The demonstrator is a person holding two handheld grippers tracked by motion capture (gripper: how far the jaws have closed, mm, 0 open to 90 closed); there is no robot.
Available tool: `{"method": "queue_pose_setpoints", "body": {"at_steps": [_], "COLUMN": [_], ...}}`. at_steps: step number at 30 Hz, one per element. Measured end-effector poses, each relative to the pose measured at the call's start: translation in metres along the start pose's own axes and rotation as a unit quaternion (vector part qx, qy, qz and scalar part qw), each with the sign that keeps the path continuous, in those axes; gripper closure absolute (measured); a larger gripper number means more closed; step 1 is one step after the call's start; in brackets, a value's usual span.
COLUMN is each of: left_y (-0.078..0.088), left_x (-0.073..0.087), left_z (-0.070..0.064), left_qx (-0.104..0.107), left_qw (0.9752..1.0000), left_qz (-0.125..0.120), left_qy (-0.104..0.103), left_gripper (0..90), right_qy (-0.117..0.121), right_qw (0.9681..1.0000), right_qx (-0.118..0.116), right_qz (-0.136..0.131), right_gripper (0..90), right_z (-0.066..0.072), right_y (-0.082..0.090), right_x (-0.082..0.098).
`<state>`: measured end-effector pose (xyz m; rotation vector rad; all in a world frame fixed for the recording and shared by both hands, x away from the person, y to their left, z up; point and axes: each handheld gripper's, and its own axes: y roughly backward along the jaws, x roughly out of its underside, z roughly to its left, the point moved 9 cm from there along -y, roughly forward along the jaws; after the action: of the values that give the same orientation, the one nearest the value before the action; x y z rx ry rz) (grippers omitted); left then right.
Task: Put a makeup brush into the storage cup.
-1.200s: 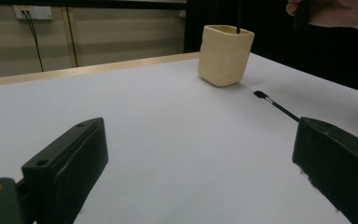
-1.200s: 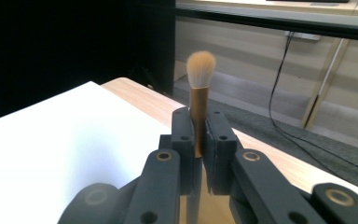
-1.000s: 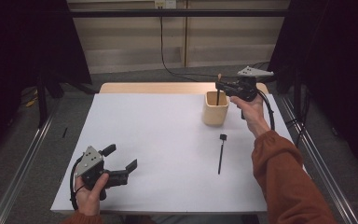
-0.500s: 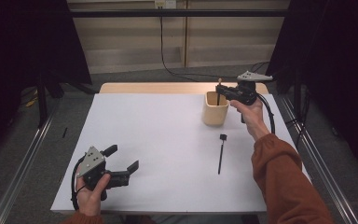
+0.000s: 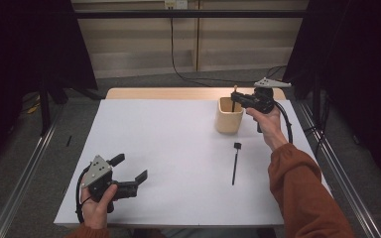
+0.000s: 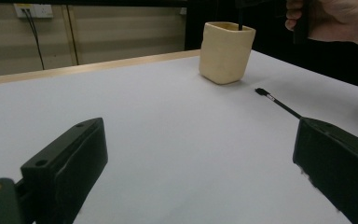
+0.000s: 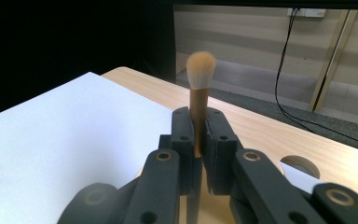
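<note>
My right gripper [image 5: 238, 99] clamped the brush [image 7: 199, 93] upright over the cup [image 5: 228, 116], bristles up, likely to stand it inside. My left gripper [image 5: 129, 171] rested apart, idle, near the table's [image 5: 178, 148] front edge.

- I see a tan-handled brush [image 7: 199, 105] with pale bristles, upright over the beige cup [image 5: 228, 115].
- A thin black brush [image 5: 235, 162] lies flat near that cup.

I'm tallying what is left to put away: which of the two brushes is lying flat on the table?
The thin black brush, flat on the white table near the cup. The tan-bristled brush is upright, clamped in the right hand-held gripper over the cup.
</note>
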<state>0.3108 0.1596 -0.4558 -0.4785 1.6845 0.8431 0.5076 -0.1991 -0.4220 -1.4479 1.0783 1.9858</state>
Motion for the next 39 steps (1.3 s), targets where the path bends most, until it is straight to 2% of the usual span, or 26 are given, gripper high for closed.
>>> {"method": "queue_pose_setpoints", "body": {"at_steps": [3,5,9,13,20,22,26,29,35,39], "left_y": [0.000,0.000,0.000,0.000,0.000,0.000,0.000,0.000,0.000,0.001], "left_x": [0.000,0.000,0.000,0.000,0.001,0.001,0.001,0.001,0.001,0.000], "left_z": [0.002,0.002,0.001,0.002,0.002,0.002,0.002,0.002,0.002,0.001], "left_qx": [-0.003,-0.003,-0.002,-0.001,-0.002,-0.002,-0.001,-0.001,-0.001,-0.002], "left_qw": [1.0000,1.0000,1.0000,1.0000,1.0000,1.0000,1.0000,1.0000,1.0000,1.0000], "left_qz": [-0.001,-0.001,0.001,-0.001,0.003,0.003,0.003,0.003,0.002,0.000], "left_qy": [0.002,0.002,-0.002,-0.002,0.001,0.001,0.000,-0.001,-0.003,-0.004], "left_gripper": [2.6,2.4,2.4,2.4,2.4,2.4,2.4,2.4,2.4,2.4], "right_qy": [-0.013,-0.010,-0.005,0.003,0.008,0.010,0.009,0.015,0.013,0.013], "right_qw": [0.9999,0.9999,1.0000,1.0000,0.9999,0.9998,0.9997,0.9997,0.9997,0.9996], "right_qx": [-0.004,-0.005,-0.001,0.004,0.000,0.008,0.007,0.008,0.001,0.008], "right_qz": [-0.002,-0.001,0.000,-0.005,-0.014,-0.014,-0.023,-0.017,-0.018,-0.024], "right_gripper": [79.2,77.7,63.0,38.7,17.0,8.5,1.4,0.2,0.0,0.5], "right_z": [0.000,0.001,0.001,0.001,0.003,0.003,0.005,0.006,0.009,0.010], "right_y": [0.000,0.000,0.001,0.003,0.005,0.005,0.009,0.011,0.018,0.025], "right_x": [0.000,0.001,0.001,0.000,-0.002,-0.002,0.001,0.006,0.003,0.009]}}
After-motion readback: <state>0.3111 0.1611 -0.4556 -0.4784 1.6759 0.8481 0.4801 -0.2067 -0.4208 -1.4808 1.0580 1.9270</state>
